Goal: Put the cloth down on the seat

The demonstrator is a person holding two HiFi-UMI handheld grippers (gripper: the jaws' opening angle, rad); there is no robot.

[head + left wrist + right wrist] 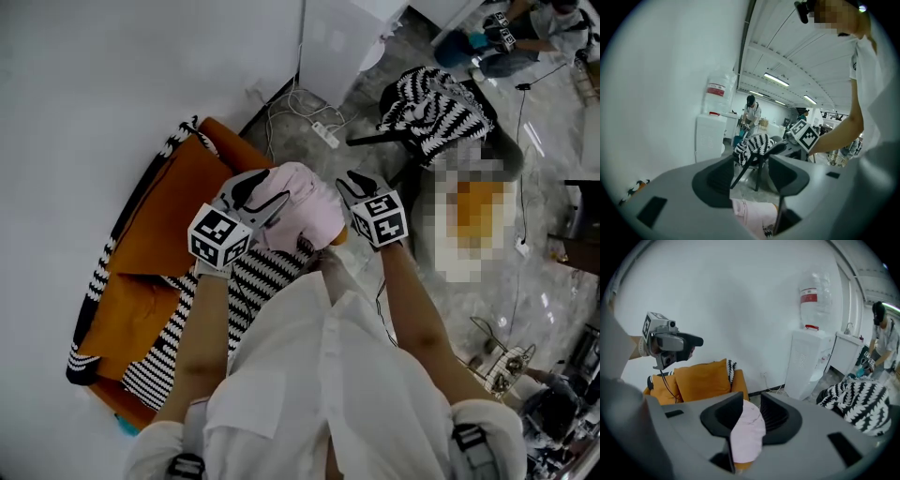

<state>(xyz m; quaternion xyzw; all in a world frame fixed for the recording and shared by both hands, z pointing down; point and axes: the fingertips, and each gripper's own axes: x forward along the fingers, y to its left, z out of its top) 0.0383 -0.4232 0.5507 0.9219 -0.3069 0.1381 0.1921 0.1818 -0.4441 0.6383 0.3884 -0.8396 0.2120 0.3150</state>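
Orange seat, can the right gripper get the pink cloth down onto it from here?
Probably yes. The right gripper, closed on the pink cloth, hangs over the orange seat; only a striped cloth lies beneath, and nothing blocks the way down.

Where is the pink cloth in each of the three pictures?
Head view: the pink cloth is near the middle, right of the orange cushions.
Left gripper view: bottom middle, low beneath the jaws.
Right gripper view: bottom middle, between the jaws.
Shared landmark: the black-and-white zigzag throw, top right in the head view, centre in the left gripper view, right edge in the right gripper view.
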